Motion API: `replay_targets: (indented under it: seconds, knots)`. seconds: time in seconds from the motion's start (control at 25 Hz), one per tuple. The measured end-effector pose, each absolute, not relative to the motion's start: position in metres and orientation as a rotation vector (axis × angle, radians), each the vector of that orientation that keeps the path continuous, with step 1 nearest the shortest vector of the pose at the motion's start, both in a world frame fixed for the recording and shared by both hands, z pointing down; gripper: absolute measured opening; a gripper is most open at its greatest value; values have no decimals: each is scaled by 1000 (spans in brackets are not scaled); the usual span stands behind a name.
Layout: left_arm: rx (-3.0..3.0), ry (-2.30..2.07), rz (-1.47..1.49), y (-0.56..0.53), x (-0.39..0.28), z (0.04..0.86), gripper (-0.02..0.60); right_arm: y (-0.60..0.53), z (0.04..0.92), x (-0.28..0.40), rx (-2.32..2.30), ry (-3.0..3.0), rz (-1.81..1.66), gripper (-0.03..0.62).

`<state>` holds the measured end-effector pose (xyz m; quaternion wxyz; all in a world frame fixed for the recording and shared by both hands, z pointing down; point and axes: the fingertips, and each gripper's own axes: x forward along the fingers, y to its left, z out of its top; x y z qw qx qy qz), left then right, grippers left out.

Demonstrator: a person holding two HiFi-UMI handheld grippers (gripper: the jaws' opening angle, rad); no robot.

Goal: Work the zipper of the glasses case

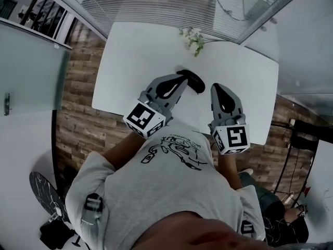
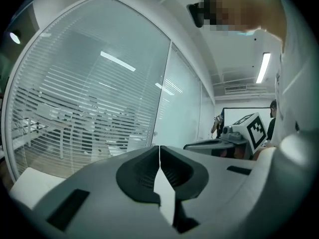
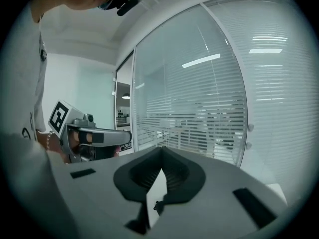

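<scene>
In the head view a dark glasses case (image 1: 196, 82) lies on the white table (image 1: 135, 61), partly hidden behind the tip of my left gripper (image 1: 182, 77). I cannot tell whether that tip touches the case. The left gripper view shows its jaws (image 2: 159, 149) pressed together with nothing between them, pointing up at the glass wall. My right gripper (image 1: 218, 87) hovers just right of the case, apart from it. Its jaws (image 3: 160, 151) are shut as well, with nothing held. Each gripper view shows the other gripper off to the side.
A small sprig of pale flowers (image 1: 193, 38) lies on the table's far side. A glass wall with blinds (image 1: 156, 1) runs beyond the table. A black chair frame (image 1: 302, 134) stands to the right, over wooden flooring (image 1: 78, 124).
</scene>
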<state>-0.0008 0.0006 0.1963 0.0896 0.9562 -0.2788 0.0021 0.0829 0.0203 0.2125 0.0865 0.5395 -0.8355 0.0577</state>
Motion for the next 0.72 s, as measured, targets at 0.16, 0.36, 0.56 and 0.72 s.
replay_targets:
  seconds: [0.16,0.36,0.56,0.72]
  knots:
    - [2868,-845,-56,9,-8,169,21,29,181,74,1601,-2532,118,6]
    - [2912,-854,-107,17,-11,141,21,34,151,65,1596,-2575,74,6]
    - [2914,-862,-129,20,-14,129,21,36,135,62,1610,-2605,77,6]
    - [2917,-856,-143,17,-14,127,21,35,130,60,1630,-2623,89,5]
